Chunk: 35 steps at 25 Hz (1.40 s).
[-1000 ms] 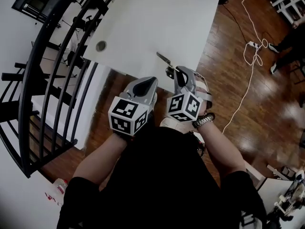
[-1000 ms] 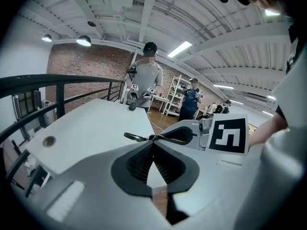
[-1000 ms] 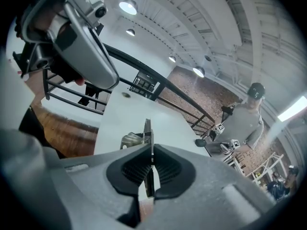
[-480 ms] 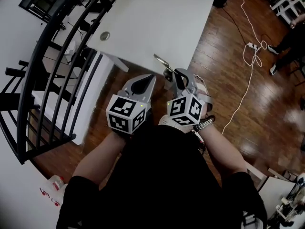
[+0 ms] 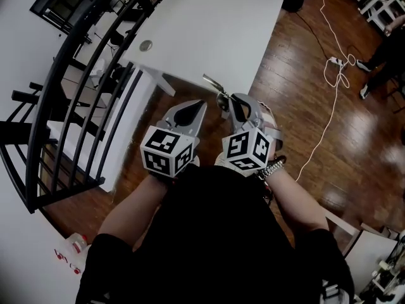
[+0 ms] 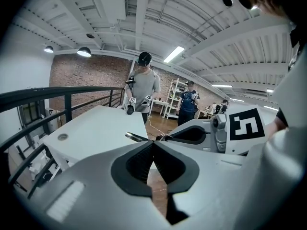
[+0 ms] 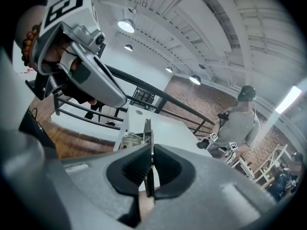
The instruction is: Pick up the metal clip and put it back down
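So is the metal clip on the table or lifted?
Lifted: the right gripper is shut on the metal clip, above the table edge.

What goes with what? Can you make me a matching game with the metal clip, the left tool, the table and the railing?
Things:
1. metal clip
2. left tool
3. table
4. railing

States:
A. white
B. black
C. shut, with nothing in it
D. pinched in the right tool, off the table

Pairs: 1-D, 2-C, 3-A, 4-B
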Each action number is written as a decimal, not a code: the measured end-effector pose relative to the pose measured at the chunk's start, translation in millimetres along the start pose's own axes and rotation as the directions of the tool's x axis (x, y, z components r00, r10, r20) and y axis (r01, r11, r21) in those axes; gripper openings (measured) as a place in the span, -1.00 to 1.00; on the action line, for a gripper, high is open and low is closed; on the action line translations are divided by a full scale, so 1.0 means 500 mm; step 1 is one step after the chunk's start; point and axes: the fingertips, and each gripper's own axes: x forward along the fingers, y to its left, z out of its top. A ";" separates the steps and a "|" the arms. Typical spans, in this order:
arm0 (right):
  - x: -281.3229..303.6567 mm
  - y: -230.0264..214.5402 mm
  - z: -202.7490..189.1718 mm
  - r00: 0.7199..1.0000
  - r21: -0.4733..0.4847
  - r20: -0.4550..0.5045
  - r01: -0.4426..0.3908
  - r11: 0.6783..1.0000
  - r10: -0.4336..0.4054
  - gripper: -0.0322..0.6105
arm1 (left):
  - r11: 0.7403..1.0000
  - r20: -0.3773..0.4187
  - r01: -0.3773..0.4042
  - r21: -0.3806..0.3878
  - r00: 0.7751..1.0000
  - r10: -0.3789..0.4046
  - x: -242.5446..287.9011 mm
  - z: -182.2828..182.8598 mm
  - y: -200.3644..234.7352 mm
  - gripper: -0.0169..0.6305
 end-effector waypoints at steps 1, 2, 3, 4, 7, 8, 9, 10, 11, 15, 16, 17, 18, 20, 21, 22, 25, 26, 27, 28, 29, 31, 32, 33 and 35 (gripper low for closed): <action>-0.001 0.005 0.001 1.000 0.001 -0.001 0.002 1.000 -0.002 -0.90 | 1.000 0.001 0.003 0.001 1.000 -0.003 -0.004 -0.001 0.001 -0.91; -0.003 0.008 0.004 1.000 0.003 -0.003 0.007 1.000 -0.007 -0.90 | 1.000 0.000 0.007 0.004 1.000 -0.007 -0.008 -0.003 0.002 -0.91; -0.006 0.011 0.008 1.000 0.005 -0.005 0.012 1.000 -0.012 -0.90 | 1.000 -0.001 0.012 0.008 1.000 -0.012 -0.012 -0.006 0.002 -0.91; -0.010 0.013 0.013 1.000 0.007 -0.006 0.019 1.000 -0.019 -0.90 | 1.000 -0.002 0.018 0.012 1.000 -0.018 -0.017 -0.007 0.001 -0.91; -0.018 0.020 0.023 0.999 0.009 -0.011 0.034 0.999 -0.034 -0.90 | 0.999 -0.003 0.035 0.025 0.999 -0.035 -0.030 -0.004 0.001 -0.91; -0.019 0.024 0.024 0.999 0.008 -0.013 0.037 0.999 -0.037 -0.90 | 0.999 -0.003 0.043 0.029 0.999 -0.043 -0.034 -0.003 0.001 -0.91; -0.020 0.028 0.027 0.999 0.009 -0.017 0.043 0.999 -0.042 -0.90 | 0.998 -0.002 0.050 0.031 0.999 -0.050 -0.038 -0.002 0.003 -0.91; -0.022 0.030 0.031 0.999 0.012 -0.021 0.050 0.999 -0.050 -0.90 | 0.998 -0.001 0.058 0.032 0.998 -0.058 -0.042 -0.001 0.005 -0.91; -0.025 0.033 0.037 0.998 0.015 -0.025 0.059 0.998 -0.058 -0.90 | 0.997 0.000 0.065 0.033 0.998 -0.065 -0.047 -0.001 0.007 -0.91; -0.037 0.048 0.054 0.995 0.025 -0.040 0.096 0.995 -0.095 -0.90 | 0.994 -0.005 0.098 0.042 0.995 -0.098 -0.065 -0.007 0.017 -0.90; -0.040 0.050 0.053 0.993 0.027 -0.045 0.106 0.994 -0.105 -0.90 | 0.993 -0.007 0.108 0.046 0.994 -0.108 -0.067 -0.010 0.017 -0.91; -0.043 0.051 0.054 0.992 0.031 -0.051 0.117 0.993 -0.115 -0.90 | 0.992 -0.008 0.119 0.050 0.993 -0.119 -0.068 -0.011 0.016 -0.90; -0.046 0.052 0.056 0.990 0.034 -0.058 0.129 0.991 -0.127 -0.90 | 0.990 -0.009 0.131 0.055 0.991 -0.130 -0.070 -0.012 0.016 -0.90; -0.051 0.054 0.063 0.986 0.043 -0.072 0.151 0.988 -0.148 -0.90 | 0.986 -0.013 0.153 0.065 0.988 -0.152 -0.075 -0.010 0.019 -0.90; -0.053 0.055 0.067 0.984 0.047 -0.078 0.162 0.986 -0.158 -0.90 | 0.984 -0.016 0.164 0.071 0.986 -0.164 -0.078 -0.009 0.021 -0.90; -0.056 0.056 0.069 0.982 0.052 -0.085 0.173 0.984 -0.168 -0.90 | 0.981 -0.018 0.177 0.078 0.984 -0.176 -0.080 -0.008 0.021 -0.90; -0.076 0.055 0.062 0.974 0.069 -0.103 0.211 0.975 -0.203 -0.90 | 0.969 -0.028 0.221 0.109 0.975 -0.219 -0.082 -0.009 0.001 -0.90; -0.085 0.057 0.054 0.970 0.075 -0.112 0.224 0.972 -0.215 -0.90 | 0.964 -0.033 0.239 0.120 0.971 -0.237 -0.082 -0.011 -0.009 -0.90; -0.094 0.061 0.047 0.966 0.081 -0.125 0.238 0.968 -0.227 -0.90 | 0.957 -0.038 0.260 0.129 0.966 -0.257 -0.084 -0.015 -0.016 -0.90; -0.101 0.065 0.045 0.960 0.088 -0.141 0.256 0.963 -0.242 -0.90 | 0.950 -0.045 0.283 0.136 0.959 -0.279 -0.087 -0.019 -0.019 -0.90; -0.106 0.070 0.046 0.953 0.095 -0.160 0.275 0.957 -0.258 -0.90 | 0.941 -0.051 0.306 0.141 0.952 -0.302 -0.090 -0.023 -0.020 -0.90; -0.117 0.083 0.045 0.937 0.105 -0.196 0.312 0.944 -0.288 -0.90 | 0.924 -0.064 0.351 0.148 0.936 -0.346 -0.097 -0.035 -0.019 -0.90; -0.125 0.093 0.039 0.930 0.109 -0.212 0.329 0.938 -0.302 -0.90 | 0.915 -0.072 0.373 0.153 0.928 -0.367 -0.100 -0.043 -0.024 -0.90; -0.136 0.102 0.030 0.921 0.114 -0.228 0.347 0.931 -0.315 -0.90 | 0.905 -0.079 0.396 0.158 0.918 -0.388 -0.103 -0.052 -0.032 -0.90; -0.165 0.117 0.012 0.902 0.123 -0.262 0.385 0.915 -0.344 -0.90 | 0.881 -0.094 0.441 0.172 0.898 -0.431 -0.108 -0.068 -0.058 -0.90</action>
